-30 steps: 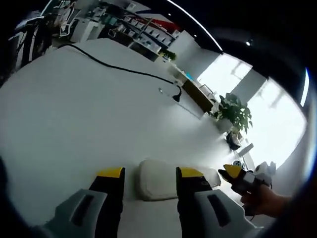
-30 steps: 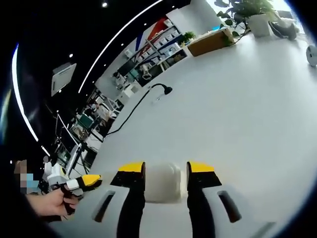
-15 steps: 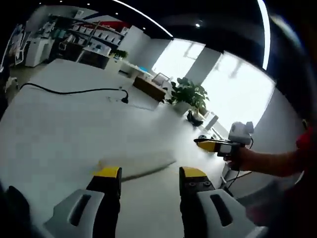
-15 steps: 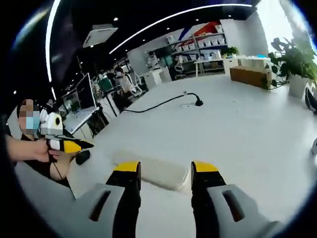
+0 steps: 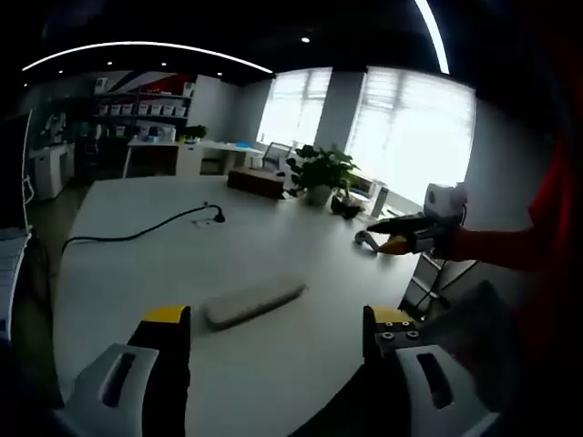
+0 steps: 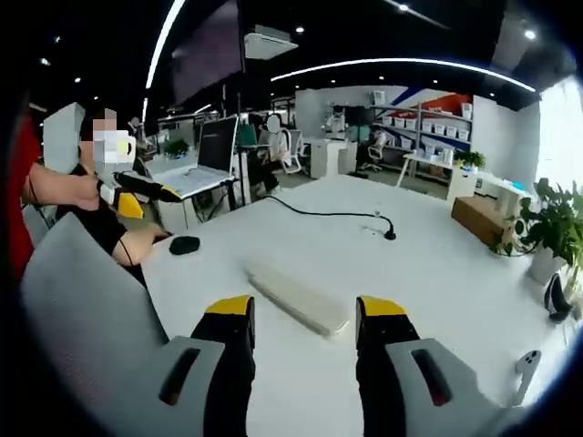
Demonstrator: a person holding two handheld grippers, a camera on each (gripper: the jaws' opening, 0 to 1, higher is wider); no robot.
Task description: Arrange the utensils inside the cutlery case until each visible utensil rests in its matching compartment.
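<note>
Closed cutlery case (image 5: 253, 302) lies alone mid-worktop (image 5: 137, 273), well apart from both tongs. Left tongs (image 5: 278, 320) and right tongs (image 6: 304, 310), jaws spread and empty, are raised clear, probably keeping the case visible.

- A white table (image 6: 437, 264) carries a pale cream, closed cutlery case (image 6: 296, 298), plain and unpatterned.
- Beyond the case, a black cable (image 6: 332, 214) crosses the white tabletop.
- The right gripper (image 6: 303, 311) shows yellow fingertips (image 6: 230, 305) on black jaws, with grey housings behind.
- The left gripper (image 5: 278, 319) carries the same yellow tips over black and grey.
- To the left of the case sits a black mouse (image 6: 184, 244).
- Past the case's far end stands a green plant (image 5: 319, 170) in a white pot, beside a brown box (image 5: 257, 183).
- A red sleeve (image 5: 510, 250) reaches in from the right of the case.
- Far-wall shelving (image 6: 428, 120) appears white below a red-and-blue band, though blurred.
</note>
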